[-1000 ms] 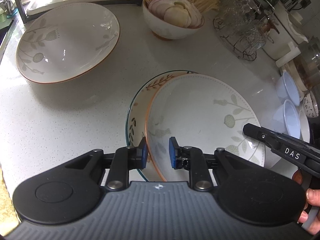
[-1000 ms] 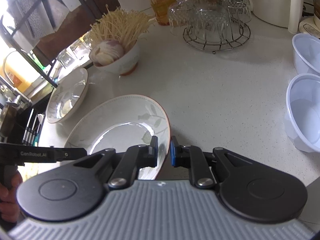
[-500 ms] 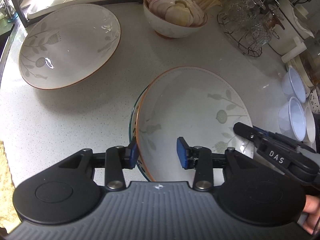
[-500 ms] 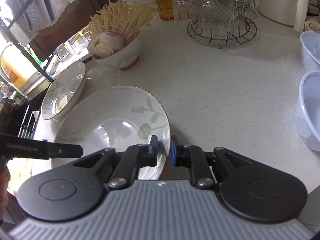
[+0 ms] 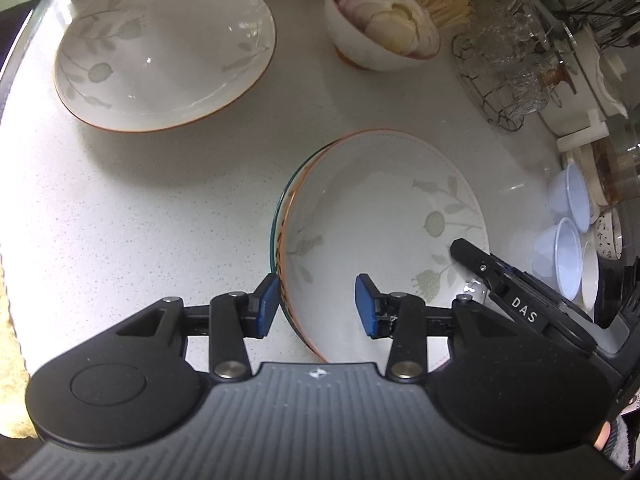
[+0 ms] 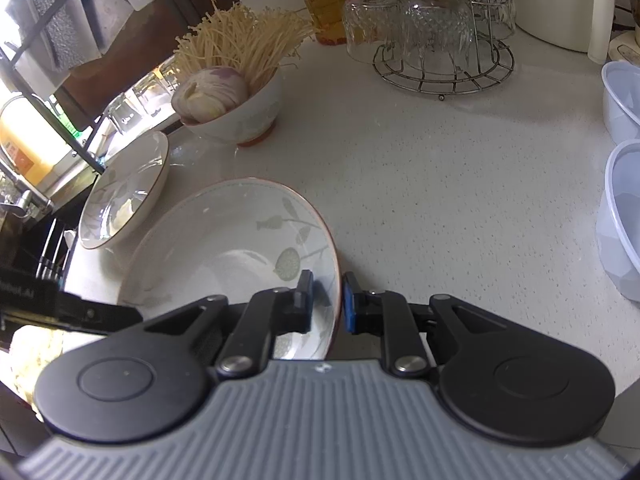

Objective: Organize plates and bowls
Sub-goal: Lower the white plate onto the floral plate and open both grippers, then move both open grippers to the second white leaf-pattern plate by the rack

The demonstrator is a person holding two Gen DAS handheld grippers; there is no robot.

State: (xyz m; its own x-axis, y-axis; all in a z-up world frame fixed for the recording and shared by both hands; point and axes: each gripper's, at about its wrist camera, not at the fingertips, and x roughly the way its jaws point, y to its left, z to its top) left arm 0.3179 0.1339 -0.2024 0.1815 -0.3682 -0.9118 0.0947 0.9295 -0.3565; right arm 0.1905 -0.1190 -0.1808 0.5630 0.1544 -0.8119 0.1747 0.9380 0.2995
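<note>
A white leaf-patterned plate with an orange rim (image 5: 384, 216) rests almost squarely on a green-rimmed plate (image 5: 280, 216), of which only the left edge shows. My left gripper (image 5: 316, 306) is open, its blue pads on either side of the stacked rims without touching. My right gripper (image 6: 328, 300) straddles the top plate's (image 6: 224, 248) right rim, its pads a little apart from it; its black finger also shows in the left wrist view (image 5: 500, 280). A second orange-rimmed leaf plate (image 5: 164, 48) lies at the far left, also in the right wrist view (image 6: 124, 192).
A bowl of onion and enoki mushrooms (image 5: 380, 28) stands behind. A wire rack of upturned glasses (image 6: 440, 40) is at the back right. Translucent plastic bowls (image 6: 624, 208) sit at the right. A dish rack (image 6: 48, 80) and the counter's edge lie left.
The top plate has slid left and settled squarely over the green-rimmed plate. My left gripper has opened and let go of the rim. My right gripper's pads have parted slightly.
</note>
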